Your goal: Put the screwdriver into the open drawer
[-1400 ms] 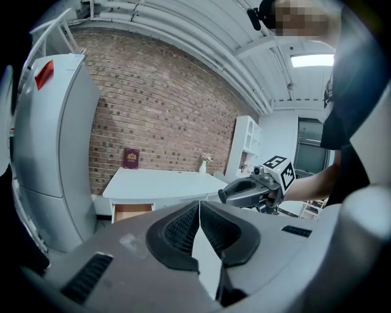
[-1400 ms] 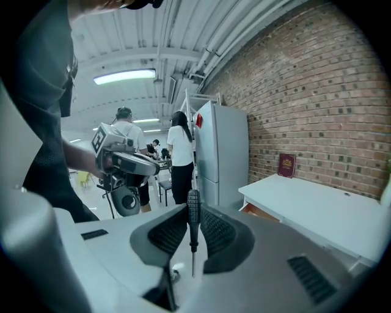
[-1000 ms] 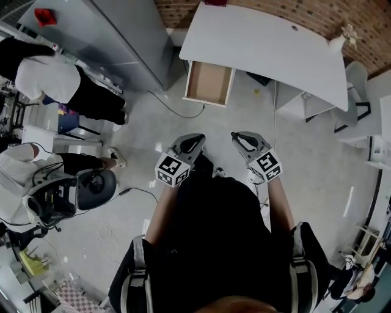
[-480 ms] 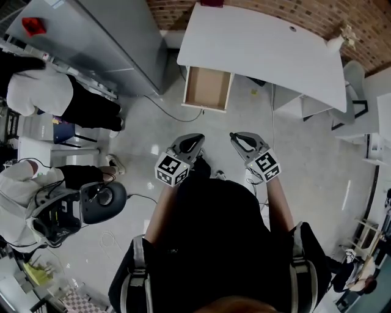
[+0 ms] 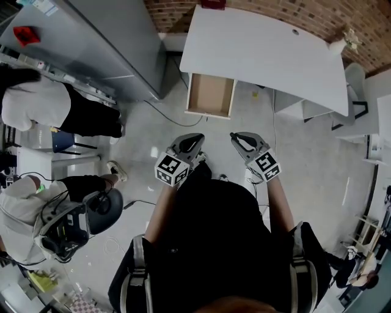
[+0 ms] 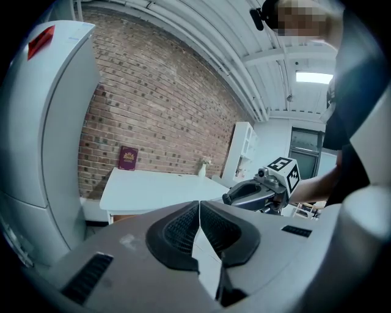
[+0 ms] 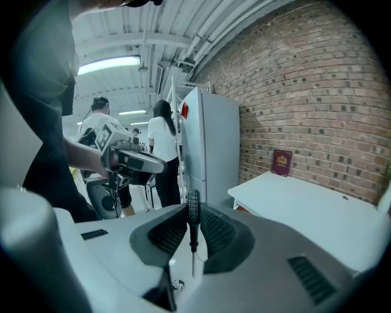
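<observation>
Brick wall [image 5: 317,15] behind white tabletop [image 5: 263,55]; drawer [image 5: 211,96] pulled open under its front edge. Both grippers held over floor [image 5: 305,159], well short of drawer. Right gripper [image 5: 237,137] fingers clenched on screwdriver [image 7: 193,215], gripped by its black handle. Left gripper [image 5: 197,139] fingers pressed together, nothing between.

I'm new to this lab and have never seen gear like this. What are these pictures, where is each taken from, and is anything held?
No robot here: a person holds a two-jaw gripper in each hand. One picture looks down from a head camera; the others ride on each gripper. The right gripper is shut on a screwdriver; the left gripper is shut, empty. Ahead, a white desk carries a red book and small vase; its drawer stands open, empty.
</observation>
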